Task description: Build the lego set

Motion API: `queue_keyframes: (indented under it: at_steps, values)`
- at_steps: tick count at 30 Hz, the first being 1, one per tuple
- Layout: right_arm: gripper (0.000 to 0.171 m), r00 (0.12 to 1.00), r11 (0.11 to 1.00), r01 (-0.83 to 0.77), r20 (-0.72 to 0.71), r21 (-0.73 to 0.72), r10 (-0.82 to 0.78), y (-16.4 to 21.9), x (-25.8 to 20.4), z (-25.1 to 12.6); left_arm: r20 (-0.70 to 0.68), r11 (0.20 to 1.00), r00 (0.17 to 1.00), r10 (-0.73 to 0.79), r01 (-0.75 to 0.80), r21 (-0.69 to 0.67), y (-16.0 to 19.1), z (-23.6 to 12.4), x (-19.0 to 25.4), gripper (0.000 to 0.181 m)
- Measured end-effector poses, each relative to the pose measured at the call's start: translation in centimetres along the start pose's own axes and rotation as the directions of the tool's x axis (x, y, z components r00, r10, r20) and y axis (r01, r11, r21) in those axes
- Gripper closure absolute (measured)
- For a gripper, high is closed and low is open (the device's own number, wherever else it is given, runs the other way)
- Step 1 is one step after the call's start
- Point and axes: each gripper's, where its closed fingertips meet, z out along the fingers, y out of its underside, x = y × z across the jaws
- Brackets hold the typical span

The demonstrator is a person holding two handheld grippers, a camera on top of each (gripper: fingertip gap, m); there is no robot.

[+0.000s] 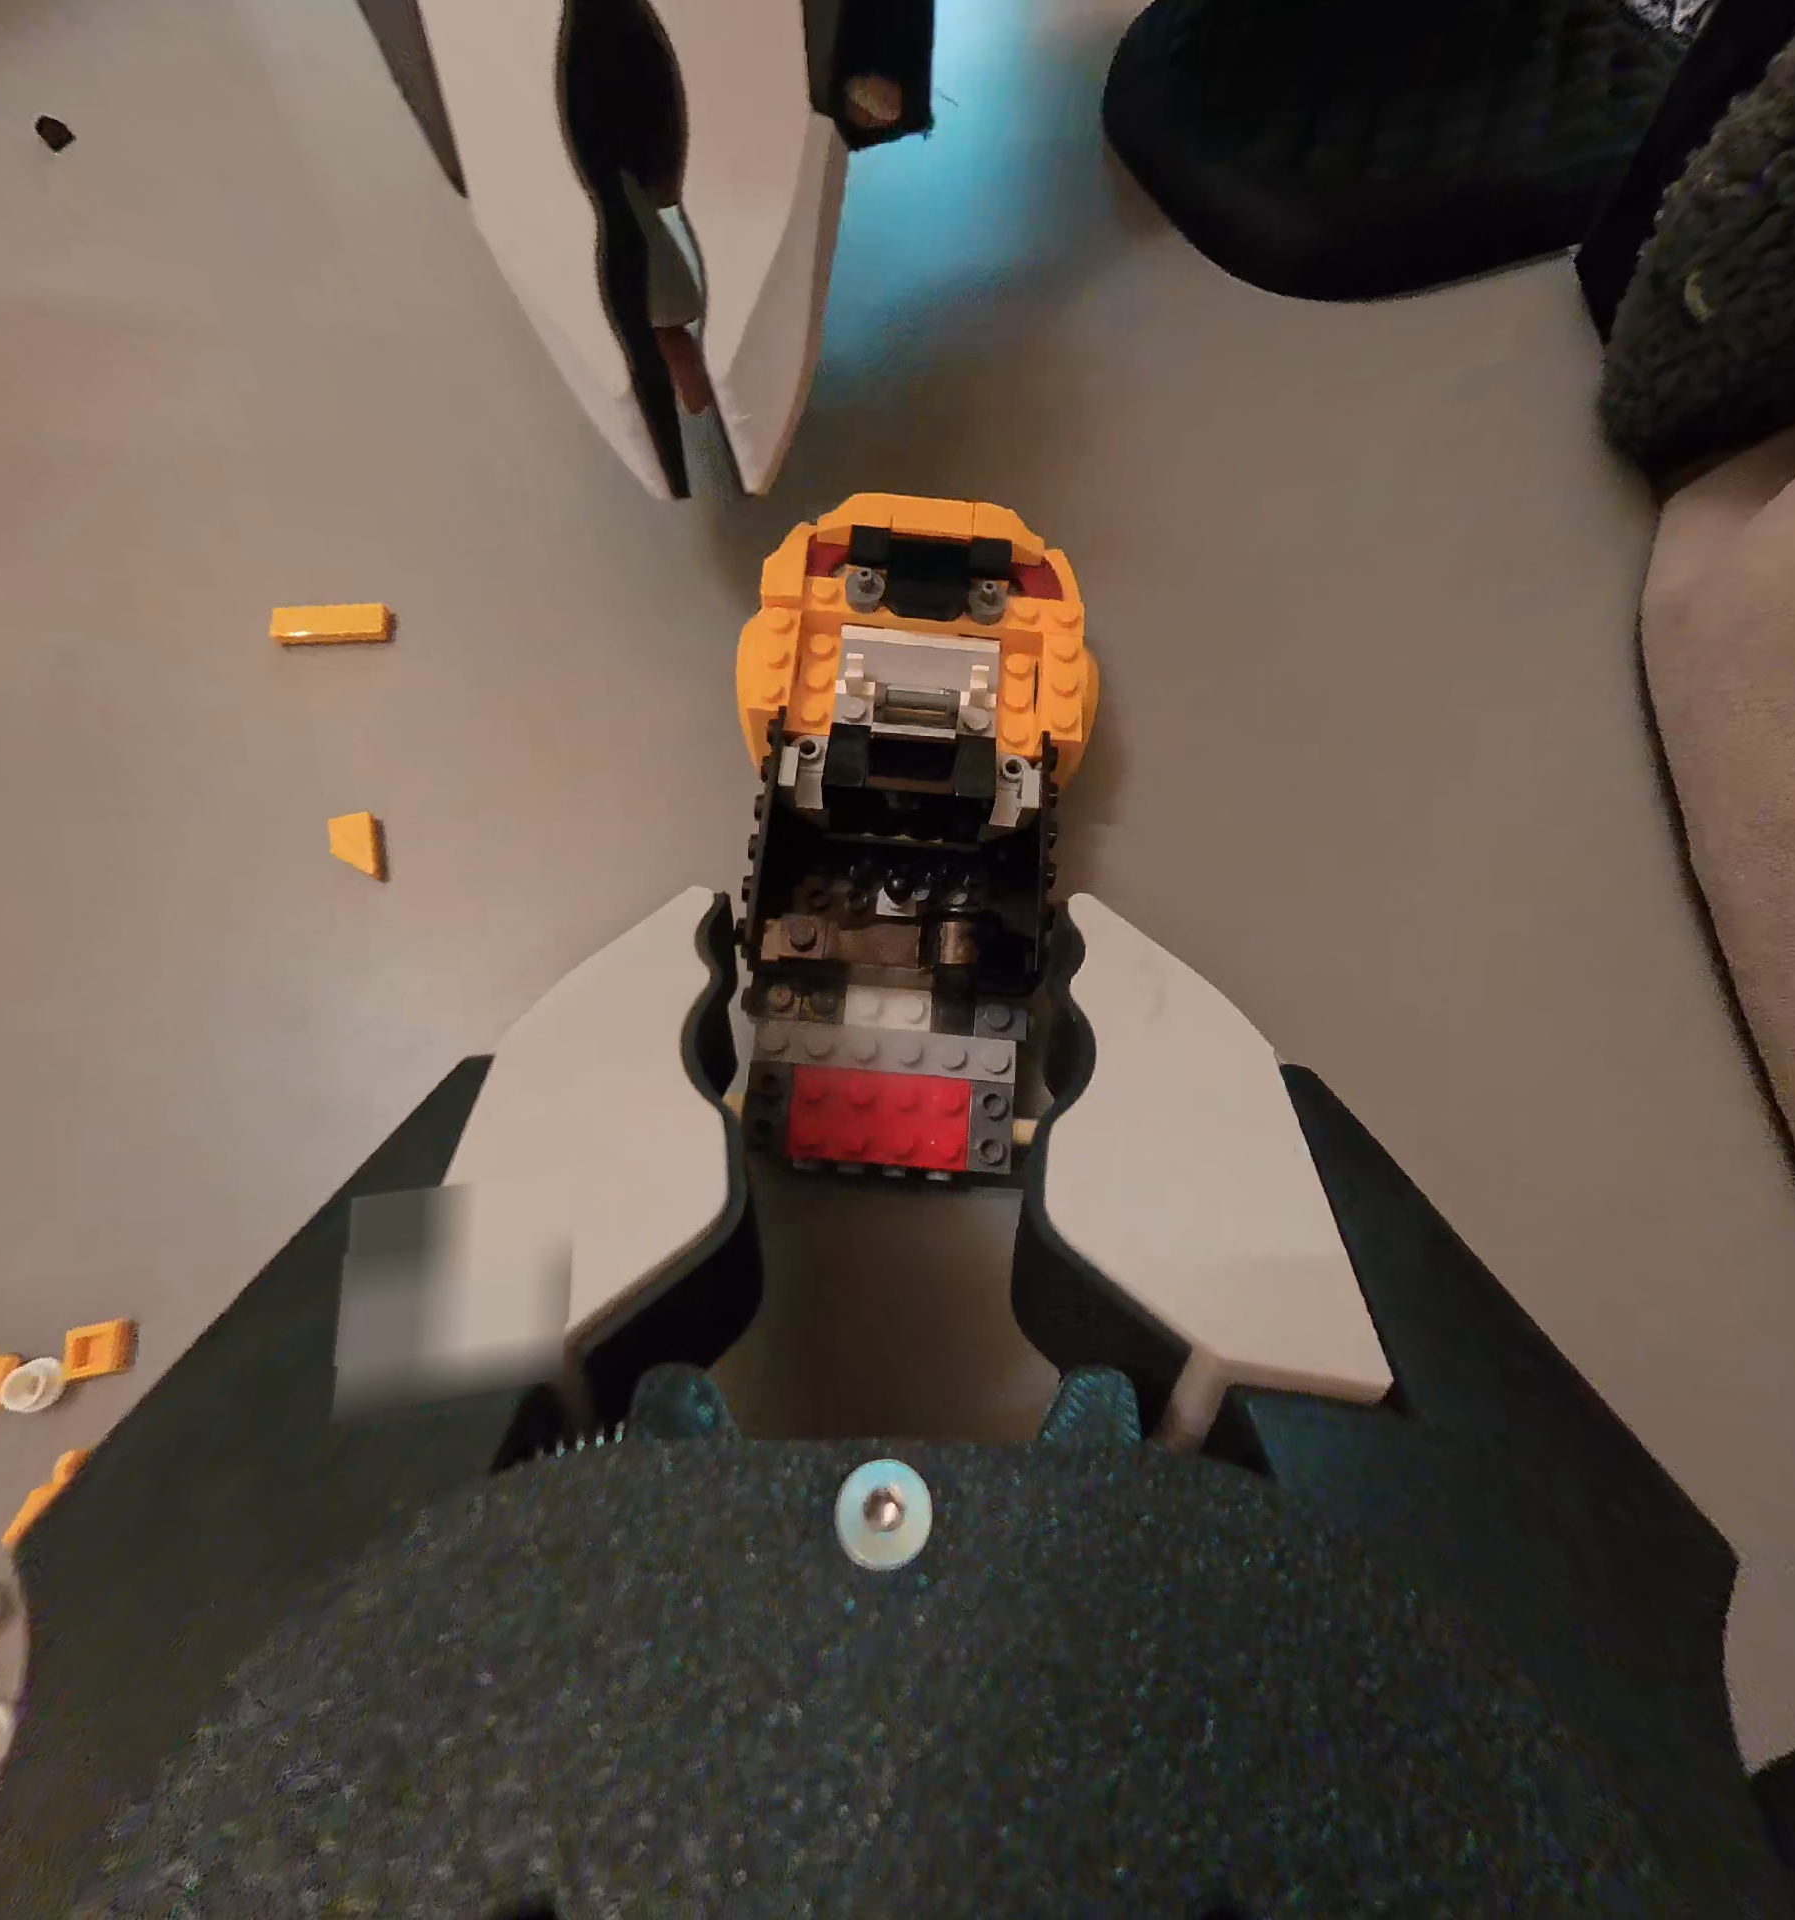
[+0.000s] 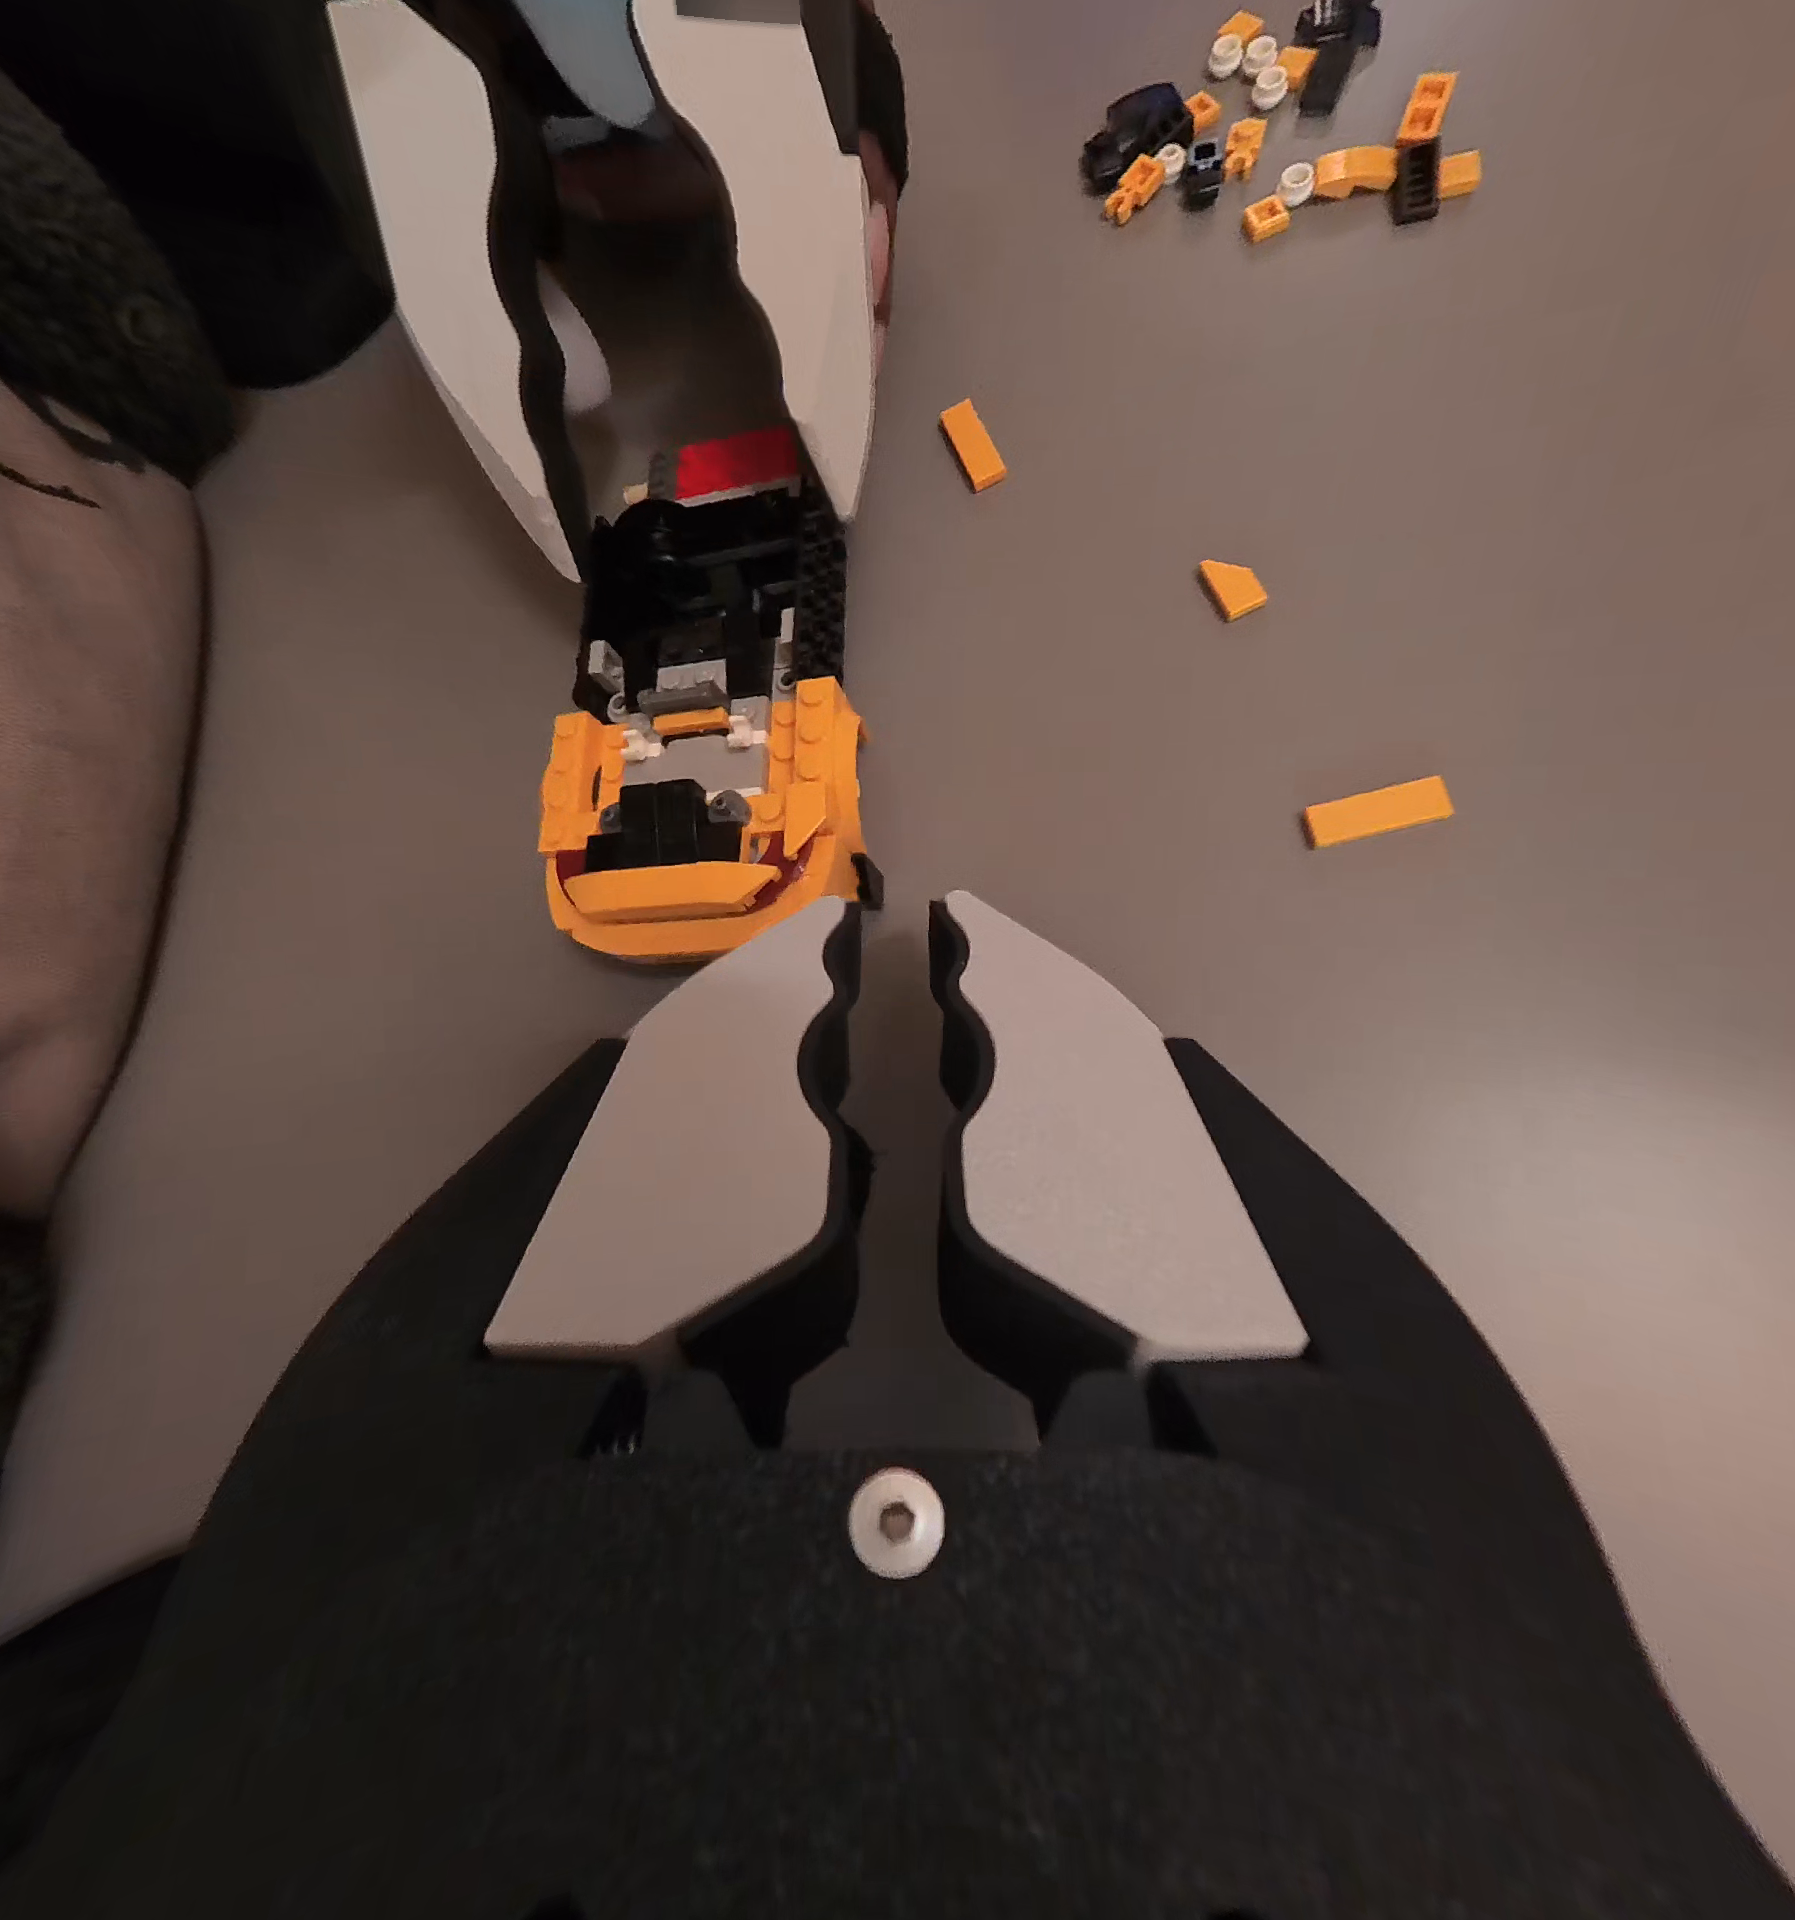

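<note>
A partly built orange and black lego car (image 1: pixel 919 665) stands on the grey table (image 1: pixel 249 987). My left gripper (image 1: pixel 893 899) is shut on its rear half, one finger on each side, by the red plate (image 1: pixel 880 1120). The car's orange nose points away from it. In the right wrist view the car (image 2: pixel 695 831) points toward me, with the left gripper (image 2: pixel 711 540) behind it. My right gripper (image 2: pixel 893 899) is open by a narrow gap and holds nothing. It sits just off the car's front right corner, next to a small black piece (image 2: pixel 869 883). It also shows in the left wrist view (image 1: pixel 716 490).
Loose orange tiles (image 2: pixel 1378 810) (image 2: pixel 972 444) and an orange wedge (image 2: pixel 1232 589) lie beside the car. A pile of orange, white and black pieces (image 2: pixel 1288 135) lies farther off. Dark fuzzy fabric (image 1: pixel 1340 156) and a beige cushion (image 1: pixel 1755 831) border the other side. The left gripper's tips are roughly 10 cm from the right gripper's.
</note>
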Motion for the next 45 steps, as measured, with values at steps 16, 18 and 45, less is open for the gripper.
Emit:
queue_keyframes:
  at_steps: [16,18,45]
  values:
    - [0.166,0.983,0.981,-0.153,0.084,-0.116,0.163,-1.7,-0.7,1.7,0.038,1.000,0.999,0.005,-0.005,-0.007,0.3,-0.4,-0.7,0.125]
    - [0.164,0.981,0.980,-0.153,0.103,-0.130,0.167,-1.5,-1.1,1.7,0.039,1.000,0.999,0.005,-0.005,-0.008,0.3,-0.4,-0.7,0.125]
    - [0.171,0.992,0.979,-0.086,0.073,-0.186,0.101,-1.9,-1.4,1.3,0.029,1.000,1.000,0.012,-0.012,-0.009,0.2,-0.3,-0.3,0.125]
